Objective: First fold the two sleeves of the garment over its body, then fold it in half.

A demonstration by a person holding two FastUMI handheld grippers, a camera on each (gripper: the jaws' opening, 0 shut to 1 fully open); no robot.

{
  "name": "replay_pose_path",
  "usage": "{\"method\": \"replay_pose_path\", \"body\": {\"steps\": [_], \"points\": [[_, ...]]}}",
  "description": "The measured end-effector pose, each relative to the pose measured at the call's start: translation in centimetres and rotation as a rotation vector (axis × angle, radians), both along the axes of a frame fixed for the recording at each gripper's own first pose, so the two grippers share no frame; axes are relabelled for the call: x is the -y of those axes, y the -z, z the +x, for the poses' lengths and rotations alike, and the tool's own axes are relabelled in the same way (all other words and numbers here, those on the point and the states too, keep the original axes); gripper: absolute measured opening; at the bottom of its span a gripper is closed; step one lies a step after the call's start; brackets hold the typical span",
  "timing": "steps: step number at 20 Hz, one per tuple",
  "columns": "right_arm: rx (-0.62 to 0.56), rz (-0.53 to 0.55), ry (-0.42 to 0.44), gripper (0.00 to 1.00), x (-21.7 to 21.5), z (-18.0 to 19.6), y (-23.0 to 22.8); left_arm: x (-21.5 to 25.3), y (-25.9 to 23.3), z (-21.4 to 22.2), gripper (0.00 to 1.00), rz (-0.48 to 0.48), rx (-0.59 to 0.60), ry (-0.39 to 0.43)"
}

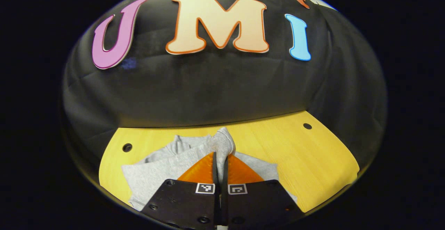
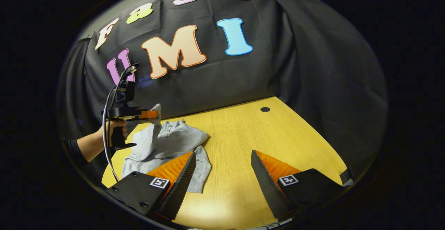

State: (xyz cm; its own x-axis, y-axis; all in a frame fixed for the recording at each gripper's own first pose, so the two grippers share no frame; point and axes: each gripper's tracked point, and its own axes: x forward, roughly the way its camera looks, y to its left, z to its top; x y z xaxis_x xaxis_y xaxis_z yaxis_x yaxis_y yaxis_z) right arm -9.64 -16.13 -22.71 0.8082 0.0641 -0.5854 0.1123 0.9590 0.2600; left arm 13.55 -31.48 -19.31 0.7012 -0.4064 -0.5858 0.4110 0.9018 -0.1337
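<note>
Left gripper (image 1: 220,160), nearest the lens in the left gripper view: fingers pressed together with a bunch of grey cloth pinched between them. That cloth is a sleeve (image 1: 222,141) of the garment (image 1: 163,169), lifted clear of the table (image 1: 299,160). The right gripper view confirms it from the side: the left gripper (image 2: 155,114), held by a hand (image 2: 112,127), carries the sleeve end (image 2: 157,111) above the body of the garment (image 2: 167,143), cloth trailing down to the pile.

Why held so, as a judgement: raising the sleeve by its end lets it swing over the body without dragging the rest, which fits the first fold.

Right gripper (image 2: 222,169): fingers spread wide, nothing between them, hovering over bare table just beside the garment's near edge. Probably waiting its turn for the other sleeve, or ready to pin the body.

Garment lies on the left part of the table in the right gripper view, rumpled, not yet flat; its other sleeve cannot be picked out clearly.

Count: one garment, two grippers, one table, one hand in sight. Table holes: two in the left gripper view (image 1: 127,147), one in the right gripper view.
</note>
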Motion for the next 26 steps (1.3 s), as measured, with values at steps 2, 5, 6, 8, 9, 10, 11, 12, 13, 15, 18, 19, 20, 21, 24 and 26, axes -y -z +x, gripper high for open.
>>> {"method": "replay_pose_path", "body": {"steps": [2,5,6,8,9,10,11,12,13,15,18,19,20,21,24,26], "points": [[-0.005,0.004,0.001,0.95,-0.2,0.0,0.4,1.5,1.4,-0.7,0.00,0.001,-0.029,0.015],[-0.008,0.004,-0.017,0.98,-0.5,-0.1,0.5,3.3,3.5,-2.0,0.00,0.002,-0.085,0.038],[-0.008,0.005,-0.025,0.98,-0.7,0.0,0.5,3.8,4.1,-2.6,0.00,-0.001,-0.100,0.048],[-0.012,0.012,-0.040,0.98,-1.6,0.1,0.7,4.5,5.0,-3.2,0.00,0.005,-0.112,0.067],[-0.012,0.013,-0.048,0.98,-2.1,0.4,0.9,4.7,5.5,-3.4,0.00,0.012,-0.116,0.077],[-0.012,0.012,-0.055,0.99,-2.5,0.5,0.8,5.0,5.9,-3.8,0.01,0.016,-0.126,0.091],[-0.013,0.012,-0.064,0.95,-2.9,0.6,1.0,5.8,6.2,-4.5,0.02,-0.001,-0.149,0.124],[-0.012,0.012,-0.071,0.99,-3.2,0.8,0.9,6.0,6.0,-4.9,0.04,-0.012,-0.161,0.137],[-0.011,0.012,-0.077,0.99,-3.6,1.1,1.0,6.4,5.9,-5.2,0.23,-0.033,-0.161,0.146],[-0.008,0.015,-0.088,0.99,-4.1,1.4,1.0,5.7,5.0,-5.2,0.73,-0.053,-0.130,0.134],[-0.004,0.034,-0.098,0.98,-5.3,2.4,1.2,3.5,4.0,-5.4,0.94,-0.046,-0.090,0.106],[-0.005,0.043,-0.103,0.98,-5.9,2.8,1.5,2.5,3.8,-5.5,0.95,-0.048,-0.079,0.093],[-0.004,0.046,-0.109,0.98,-6.4,3.2,1.8,1.4,3.5,-5.7,0.95,-0.053,-0.076,0.078],[-0.002,0.045,-0.116,0.96,-6.9,3.6,2.0,0.3,3.1,-6.0,0.95,-0.064,-0.070,0.065],[-0.002,0.030,-0.137,0.95,-8.2,4.3,2.9,-3.7,2.4,-6.5,0.95,-0.093,-0.057,0.010],[-0.010,0.019,-0.152,0.99,-9.0,4.5,3.8,-7.2,2.3,-6.9,0.95,-0.080,-0.044,-0.030]]}}
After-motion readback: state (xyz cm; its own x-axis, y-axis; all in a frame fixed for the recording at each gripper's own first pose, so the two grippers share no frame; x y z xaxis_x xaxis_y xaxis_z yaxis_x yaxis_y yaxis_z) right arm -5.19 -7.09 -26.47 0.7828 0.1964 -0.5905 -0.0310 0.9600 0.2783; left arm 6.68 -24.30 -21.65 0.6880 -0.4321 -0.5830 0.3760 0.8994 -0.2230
